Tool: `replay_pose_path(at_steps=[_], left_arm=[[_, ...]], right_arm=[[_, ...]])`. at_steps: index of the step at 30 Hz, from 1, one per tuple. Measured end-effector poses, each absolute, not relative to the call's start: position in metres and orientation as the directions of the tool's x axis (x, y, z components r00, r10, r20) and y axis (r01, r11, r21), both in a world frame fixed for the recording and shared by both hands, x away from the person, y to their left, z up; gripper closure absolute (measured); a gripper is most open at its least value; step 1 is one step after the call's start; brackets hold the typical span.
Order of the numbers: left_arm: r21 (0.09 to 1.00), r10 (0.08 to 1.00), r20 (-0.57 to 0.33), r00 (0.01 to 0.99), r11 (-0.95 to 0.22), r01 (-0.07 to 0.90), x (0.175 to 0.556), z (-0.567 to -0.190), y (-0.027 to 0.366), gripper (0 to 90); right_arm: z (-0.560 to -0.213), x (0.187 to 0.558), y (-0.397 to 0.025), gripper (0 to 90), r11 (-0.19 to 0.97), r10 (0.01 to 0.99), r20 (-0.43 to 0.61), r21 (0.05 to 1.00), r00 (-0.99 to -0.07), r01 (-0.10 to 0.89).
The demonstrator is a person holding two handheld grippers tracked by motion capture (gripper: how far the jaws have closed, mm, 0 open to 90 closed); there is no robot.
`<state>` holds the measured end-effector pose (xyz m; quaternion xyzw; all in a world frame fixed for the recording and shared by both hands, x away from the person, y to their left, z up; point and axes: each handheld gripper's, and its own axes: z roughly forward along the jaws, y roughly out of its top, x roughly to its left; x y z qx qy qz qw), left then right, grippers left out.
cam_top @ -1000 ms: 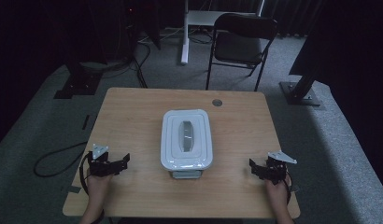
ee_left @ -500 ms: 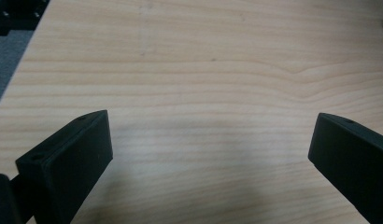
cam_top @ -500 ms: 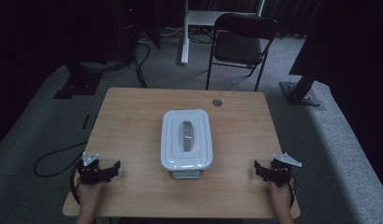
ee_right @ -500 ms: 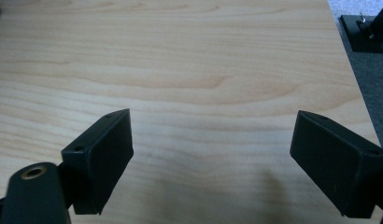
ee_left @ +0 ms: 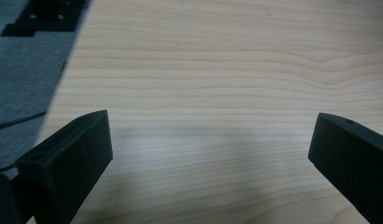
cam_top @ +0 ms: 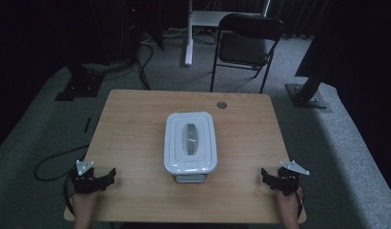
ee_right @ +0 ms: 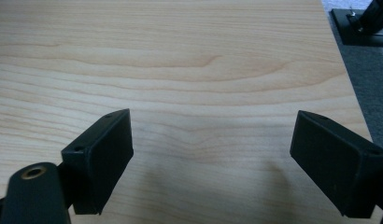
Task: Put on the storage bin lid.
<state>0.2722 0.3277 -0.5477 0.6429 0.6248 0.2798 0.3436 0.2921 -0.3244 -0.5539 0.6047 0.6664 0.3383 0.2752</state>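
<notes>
Both hand-held grippers — left (cam_top: 109,175), right (cam_top: 265,176) — gape empty; lidded white box (cam_top: 190,141) sits between, well apart.

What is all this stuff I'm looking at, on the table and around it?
Box: one, white with a lid on and a grey handle on top, middle of the table.
Table: one, light wood, with a small round hole near its far edge.
Chair: one, dark folding kind, on the floor beyond the table.
Stand bases: dark metal feet on the grey carpet, left and right of the table.
Cable: one, black, looping on the floor at the left.
Left gripper: one, black, jaws wide apart, near left corner of the table.
Right gripper: one, black, jaws wide apart, near right corner.
</notes>
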Motion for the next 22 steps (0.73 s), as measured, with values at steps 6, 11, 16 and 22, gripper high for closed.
replay_pose_path(at_steps=[6, 11, 16, 22], left_arm=[[0.779, 0.998, -0.053, 0.022, 0.028, 0.626, 0.269, -0.55, 0.334, 0.6], [0.784, 1.0, -0.023, 0.018, 0.007, 0.621, 0.264, -0.55, 0.333, 0.6], [0.787, 1.0, 0.003, -0.004, 0.0, 0.617, 0.262, -0.55, 0.333, 0.6], [0.785, 1.0, -0.005, -0.011, 0.011, 0.619, 0.261, -0.55, 0.335, 0.6]], right_arm=[[-0.556, 0.293, -0.323, 12.5, 0.037, 0.996, 0.026, 0.776, -0.091, 0.63], [-0.557, 0.293, -0.319, 12.4, 0.053, 0.997, -0.009, 0.767, -0.071, 0.639], [-0.557, 0.295, -0.321, 12.5, 0.033, 0.997, 0.019, 0.76, -0.073, 0.649], [-0.558, 0.296, -0.321, 12.5, 0.037, 0.996, 0.023, 0.751, -0.082, 0.659]])
